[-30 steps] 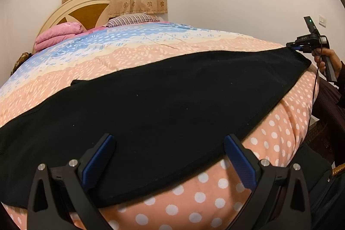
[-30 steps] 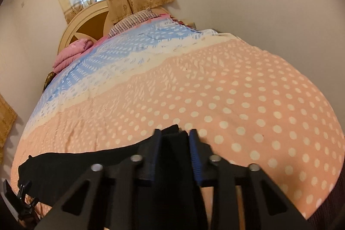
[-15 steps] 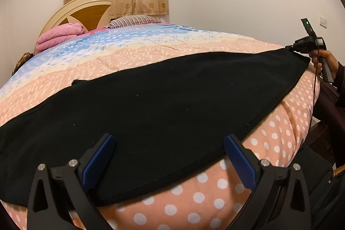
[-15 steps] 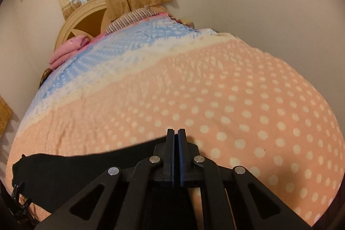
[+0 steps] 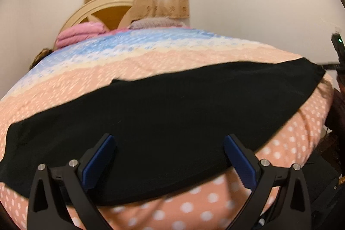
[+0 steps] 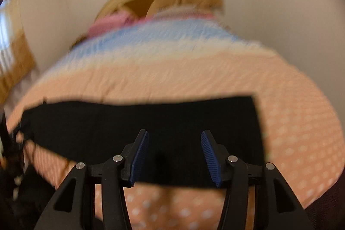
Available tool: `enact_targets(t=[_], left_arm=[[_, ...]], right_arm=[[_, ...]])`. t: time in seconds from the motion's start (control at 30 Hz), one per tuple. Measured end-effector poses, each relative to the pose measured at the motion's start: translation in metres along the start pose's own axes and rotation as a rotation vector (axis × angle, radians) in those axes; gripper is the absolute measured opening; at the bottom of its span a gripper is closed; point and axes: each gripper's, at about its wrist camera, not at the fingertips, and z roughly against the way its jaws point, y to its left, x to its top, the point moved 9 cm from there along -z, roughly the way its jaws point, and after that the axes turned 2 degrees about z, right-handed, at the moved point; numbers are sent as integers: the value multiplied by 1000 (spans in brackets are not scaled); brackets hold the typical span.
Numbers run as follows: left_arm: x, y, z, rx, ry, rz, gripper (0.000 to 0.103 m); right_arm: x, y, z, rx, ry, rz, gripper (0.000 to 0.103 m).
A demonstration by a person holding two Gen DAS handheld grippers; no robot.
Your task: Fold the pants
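Both sets of tongs are spread wide and grasp nothing. The left tongs (image 5: pixel 168 156) hover over the near hem of the black pants (image 5: pixel 172 113), which lie flat on the dotted bedspread (image 5: pixel 194 208). Their long axis runs from 8 to 2 o'clock. The right tongs (image 6: pixel 174 152) hang over the far end.

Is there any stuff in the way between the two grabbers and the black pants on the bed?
No, nothing visible is in the way. The black pants lie flat on the dotted bedspread, right in front of the open left gripper and the open right gripper.
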Motion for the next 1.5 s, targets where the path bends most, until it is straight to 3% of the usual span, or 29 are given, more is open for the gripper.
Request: enact_targets(t=[0.13,0.27,0.47,0.63,0.73,0.9,1.07,1.37,1.5], left_arm=[[-7,10,-2,-1,27,14,103],[2,22,7,19,-5,5,103],[16,58,8,82,-47,80,103],[11,73,9,117,-47,90,103],[7,85,9,141,-41,106,103],[0,90,5,113,-33,186,103],[-13,89,0,101,-9,205,103],[-19,87,1,93,-29,205,103],[-21,85,2,93,-33,194,103]], right_arm=[[-1,9,-1,-41,37,26,53],[33,46,19,50,-14,44,53],[92,169,17,275,-47,147,53],[117,269,-7,377,-54,248,53],[128,315,-40,434,-16,231,53],[141,374,-106,504,79,120,53],[139,411,-158,500,189,80,53],[129,454,-188,541,341,93,53],[124,465,-192,599,403,58,42]])
